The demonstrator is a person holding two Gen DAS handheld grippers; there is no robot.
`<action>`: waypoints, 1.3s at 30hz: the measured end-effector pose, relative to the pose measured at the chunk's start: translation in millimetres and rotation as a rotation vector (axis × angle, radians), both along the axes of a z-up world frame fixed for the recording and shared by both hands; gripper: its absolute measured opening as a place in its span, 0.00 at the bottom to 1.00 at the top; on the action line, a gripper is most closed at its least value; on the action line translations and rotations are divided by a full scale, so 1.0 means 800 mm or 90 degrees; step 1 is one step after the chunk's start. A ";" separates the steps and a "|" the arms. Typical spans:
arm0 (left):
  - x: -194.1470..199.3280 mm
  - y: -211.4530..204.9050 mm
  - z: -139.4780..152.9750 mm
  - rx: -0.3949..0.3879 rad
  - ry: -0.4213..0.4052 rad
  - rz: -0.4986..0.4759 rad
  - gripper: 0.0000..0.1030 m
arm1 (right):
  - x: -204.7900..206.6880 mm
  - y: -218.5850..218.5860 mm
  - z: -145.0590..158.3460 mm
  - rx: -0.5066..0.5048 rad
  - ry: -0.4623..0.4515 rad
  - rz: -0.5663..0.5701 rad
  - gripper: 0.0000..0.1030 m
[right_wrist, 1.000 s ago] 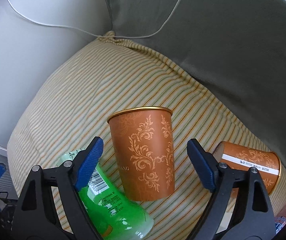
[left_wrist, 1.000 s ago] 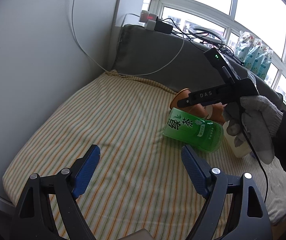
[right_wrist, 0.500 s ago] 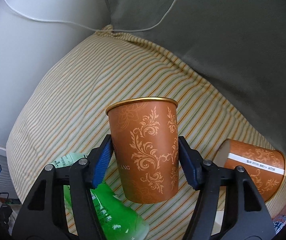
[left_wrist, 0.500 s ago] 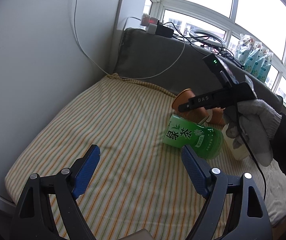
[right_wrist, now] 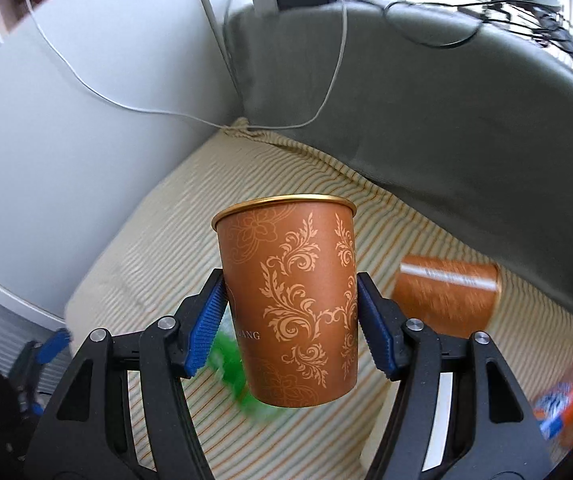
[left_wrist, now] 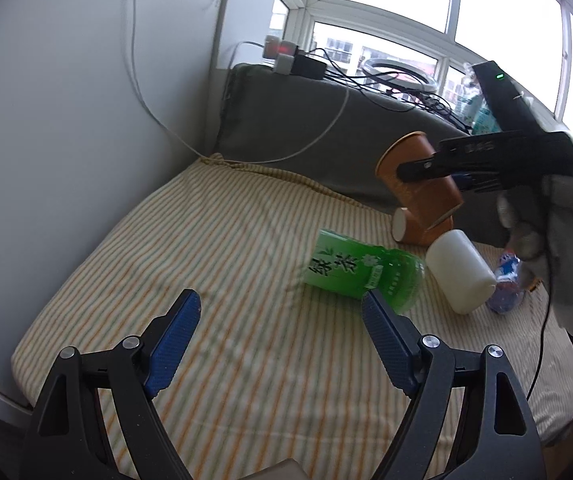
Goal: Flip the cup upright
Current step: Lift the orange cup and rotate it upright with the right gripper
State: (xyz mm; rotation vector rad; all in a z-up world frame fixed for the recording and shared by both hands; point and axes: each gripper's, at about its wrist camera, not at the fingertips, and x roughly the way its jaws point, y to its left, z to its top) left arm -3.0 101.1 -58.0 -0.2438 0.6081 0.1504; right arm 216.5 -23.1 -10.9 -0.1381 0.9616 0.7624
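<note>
The orange cup (right_wrist: 292, 300) is being clamped mid-body by the right gripper (right_wrist: 290, 320), clear of the striped cushion (left_wrist: 226, 248) for turning, while the left gripper (left_wrist: 276, 340) is being held apart, idle.

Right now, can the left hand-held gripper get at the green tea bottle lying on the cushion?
Probably yes. The left hand-held gripper is open, and the green tea bottle lies on its side just ahead with only bare striped cushion between. The white cup beside it could get nudged.
</note>
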 end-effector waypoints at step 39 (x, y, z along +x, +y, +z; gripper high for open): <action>-0.022 -0.101 0.011 0.001 0.024 -0.188 0.80 | -0.183 -0.191 -0.065 0.107 0.136 -0.198 0.64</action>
